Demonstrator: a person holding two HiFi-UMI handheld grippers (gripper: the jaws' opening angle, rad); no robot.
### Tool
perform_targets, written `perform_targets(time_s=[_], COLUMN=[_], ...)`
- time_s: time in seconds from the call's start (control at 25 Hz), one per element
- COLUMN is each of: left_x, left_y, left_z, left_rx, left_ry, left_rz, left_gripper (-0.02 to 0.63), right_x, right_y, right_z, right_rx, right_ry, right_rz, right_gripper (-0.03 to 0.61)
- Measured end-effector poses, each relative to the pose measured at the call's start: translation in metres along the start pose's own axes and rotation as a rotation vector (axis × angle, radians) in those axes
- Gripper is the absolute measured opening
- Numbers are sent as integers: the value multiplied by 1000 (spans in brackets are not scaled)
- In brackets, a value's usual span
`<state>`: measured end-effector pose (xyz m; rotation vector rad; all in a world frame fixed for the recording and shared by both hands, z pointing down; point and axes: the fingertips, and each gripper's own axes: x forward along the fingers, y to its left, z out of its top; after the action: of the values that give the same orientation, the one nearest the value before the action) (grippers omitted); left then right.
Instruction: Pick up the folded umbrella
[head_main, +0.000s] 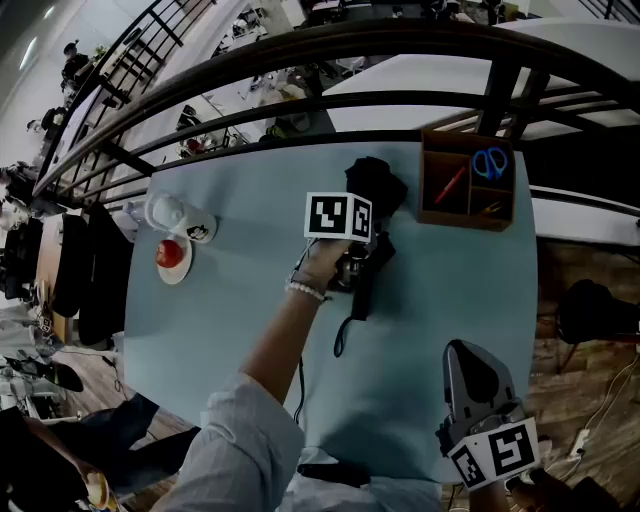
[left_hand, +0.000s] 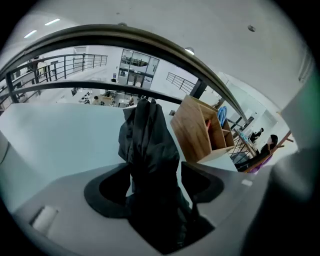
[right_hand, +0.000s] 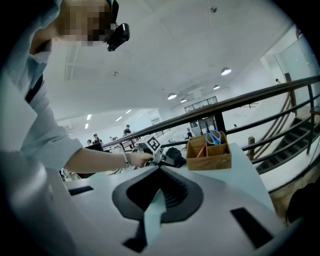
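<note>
Left claw (left_hand: 156, 184) open astride umbrella (left_hand: 147, 140) beside wooden box (left_hand: 192, 132); right claw (right_hand: 159, 189) closed, empty.
Risk: pinches loose fabric only, umbrella slips.

In the head view, the left gripper's (head_main: 362, 240) cube (head_main: 338, 216) hides its jaws and the umbrella's (head_main: 376, 185) middle. At 5 o'clock, the bottom edge cuts off the right gripper (head_main: 466, 352). In the left gripper view, the umbrella's near end is lost in shadow at 6 o'clock.

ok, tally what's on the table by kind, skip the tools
umbrella: 1
wooden box: 1
scissors: 1
red pen: 1
white cups: 2
plate: 1
red fruit: 1
Total: 8, plus something in the box too small to tell
</note>
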<state>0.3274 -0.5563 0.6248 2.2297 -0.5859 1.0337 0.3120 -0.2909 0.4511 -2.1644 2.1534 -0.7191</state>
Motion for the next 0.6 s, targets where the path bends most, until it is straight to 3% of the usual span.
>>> perform_targets(time_s=[0.6], left_x=[27], left_y=[2], left_z=[-7], left_rx=[-21], left_ry=[43], left_rz=[39], left_gripper=[313], right_x=[7], right_y=[-4], right_z=[-1], right_rx=[20], right_ry=[7], right_rz=[11], right_gripper=[-2])
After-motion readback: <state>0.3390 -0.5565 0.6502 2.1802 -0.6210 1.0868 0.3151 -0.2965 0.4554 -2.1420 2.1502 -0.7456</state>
